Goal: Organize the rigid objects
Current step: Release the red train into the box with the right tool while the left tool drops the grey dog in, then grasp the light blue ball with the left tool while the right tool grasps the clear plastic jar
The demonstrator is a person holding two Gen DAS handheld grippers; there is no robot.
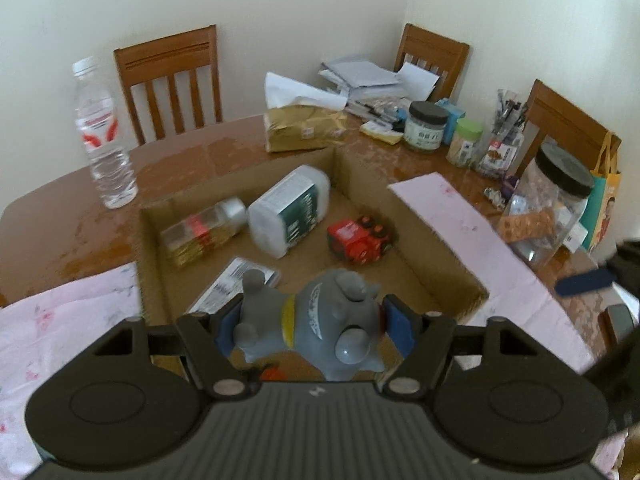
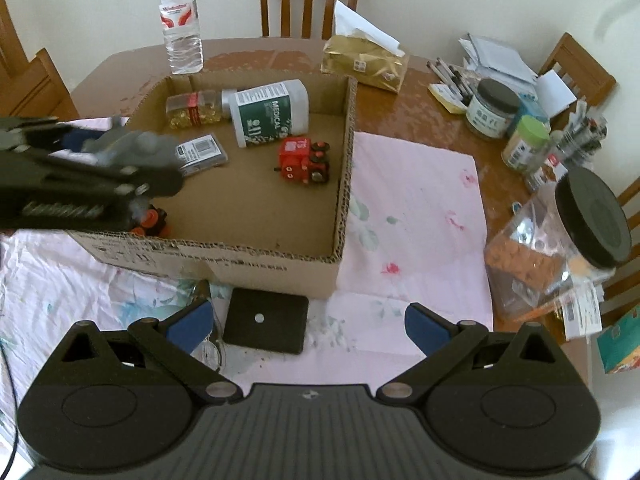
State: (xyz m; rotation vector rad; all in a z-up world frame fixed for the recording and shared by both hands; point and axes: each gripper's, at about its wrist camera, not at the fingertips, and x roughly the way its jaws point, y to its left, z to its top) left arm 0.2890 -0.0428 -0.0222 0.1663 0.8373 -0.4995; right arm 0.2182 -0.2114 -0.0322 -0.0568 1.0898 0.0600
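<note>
The left gripper [image 1: 308, 330] has its blue-padded fingers [image 1: 398, 320] clamped on one smooth grey rubbery animal toy with a yellow collar [image 1: 320, 320], held above the near end of the shallow brown corrugated cardboard box [image 2: 340, 216]. The right gripper [image 2: 310, 326] hangs with its fingers spread wide and nothing between them, over a flat black square pad with a white dot [image 2: 266, 326] that lies on the pink floral cloth [image 2: 420, 208] just in front of the box.

Inside the box lie five things I can count: one small orange-wheeled toy [image 2: 154, 220] at the near wall, partly hidden; one flat black packet with a barcode label [image 2: 202, 154]; one red boxy toy train [image 2: 304, 162]; one white plastic bottle with a green label [image 2: 270, 114] on its side; and one clear bottle of golden capsules with a silver cap [image 2: 196, 110], also on its side.

Beyond the box, on the glossy brown wooden worktop [image 2: 248, 56], stand one clear ribbed water bottle [image 2: 180, 20] and one crinkled gold tissue pack [image 2: 366, 60].
</note>
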